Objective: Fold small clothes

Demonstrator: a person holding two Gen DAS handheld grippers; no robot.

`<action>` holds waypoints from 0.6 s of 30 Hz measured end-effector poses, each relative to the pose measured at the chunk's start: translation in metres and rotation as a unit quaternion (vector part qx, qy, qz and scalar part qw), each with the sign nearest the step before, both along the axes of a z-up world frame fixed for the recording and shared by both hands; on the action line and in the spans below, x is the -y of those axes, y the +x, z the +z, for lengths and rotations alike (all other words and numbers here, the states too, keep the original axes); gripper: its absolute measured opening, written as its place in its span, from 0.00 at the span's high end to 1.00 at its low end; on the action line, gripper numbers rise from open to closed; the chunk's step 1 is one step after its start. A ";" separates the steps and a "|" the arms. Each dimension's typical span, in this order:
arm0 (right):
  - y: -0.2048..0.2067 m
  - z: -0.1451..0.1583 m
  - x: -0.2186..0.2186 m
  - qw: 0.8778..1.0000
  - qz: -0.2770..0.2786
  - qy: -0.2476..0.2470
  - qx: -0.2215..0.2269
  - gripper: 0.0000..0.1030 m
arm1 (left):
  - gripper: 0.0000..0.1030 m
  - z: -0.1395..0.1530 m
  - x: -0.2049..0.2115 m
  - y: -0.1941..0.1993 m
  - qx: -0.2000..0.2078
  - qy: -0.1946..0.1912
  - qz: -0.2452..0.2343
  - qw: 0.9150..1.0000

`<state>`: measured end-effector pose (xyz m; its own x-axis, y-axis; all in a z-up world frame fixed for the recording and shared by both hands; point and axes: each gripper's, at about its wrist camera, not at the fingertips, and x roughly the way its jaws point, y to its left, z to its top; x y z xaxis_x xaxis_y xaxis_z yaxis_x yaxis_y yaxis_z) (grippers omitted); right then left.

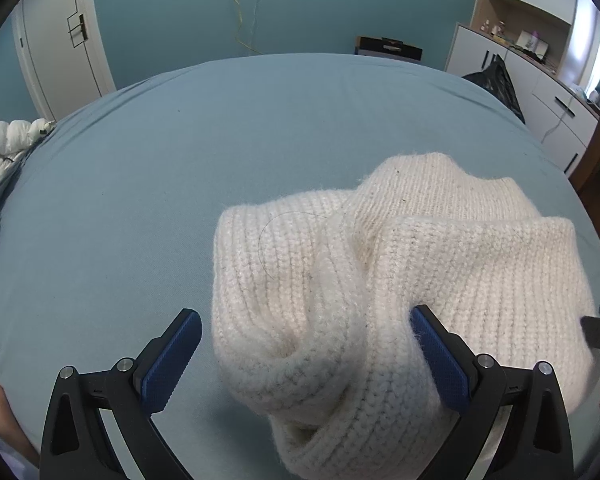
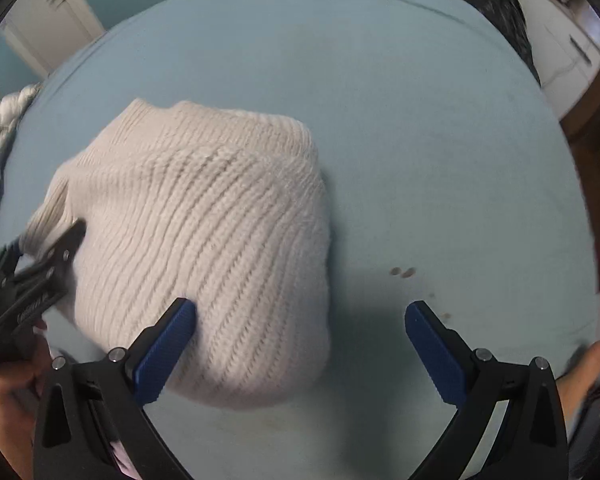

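Blue bed (image 1: 220, 140), cream sweater (image 1: 380, 260), brown stains (image 2: 403, 272) right-view only

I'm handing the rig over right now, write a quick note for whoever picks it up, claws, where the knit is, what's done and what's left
Left claw: open, holding nothing, with a bunched roll of the cream knit garment lying between its fingers.
Right claw: open, empty, over the garment's right edge; its left finger is over the knit, the right one over bare sheet.
The garment lies in a loose, twisted heap on the blue bed sheet, near the front edge.
Done: no neat fold shows.
Left: probably spread the knit flat, then fold it.
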<state>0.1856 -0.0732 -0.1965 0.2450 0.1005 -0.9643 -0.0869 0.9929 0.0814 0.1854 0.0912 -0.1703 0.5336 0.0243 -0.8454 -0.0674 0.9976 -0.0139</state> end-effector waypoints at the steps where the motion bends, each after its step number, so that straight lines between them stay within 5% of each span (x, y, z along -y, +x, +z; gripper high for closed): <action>1: 0.000 -0.003 0.005 1.000 -0.012 0.019 0.004 0.01 | 0.00 0.000 0.000 0.000 0.000 0.001 0.001 1.000; 6: 0.003 -0.006 0.005 1.000 -0.014 0.007 0.003 0.01 | 0.00 0.001 0.004 -0.002 0.002 0.007 0.002 1.000; 10: 0.012 0.015 -0.002 0.999 -0.007 -0.021 -0.048 0.01 | 0.00 0.004 0.005 -0.002 -0.008 0.001 0.011 1.000; 18: -0.006 0.106 0.039 0.997 -0.051 0.050 -0.016 0.01 | 0.00 0.022 0.018 -0.003 -0.009 0.035 -0.004 0.999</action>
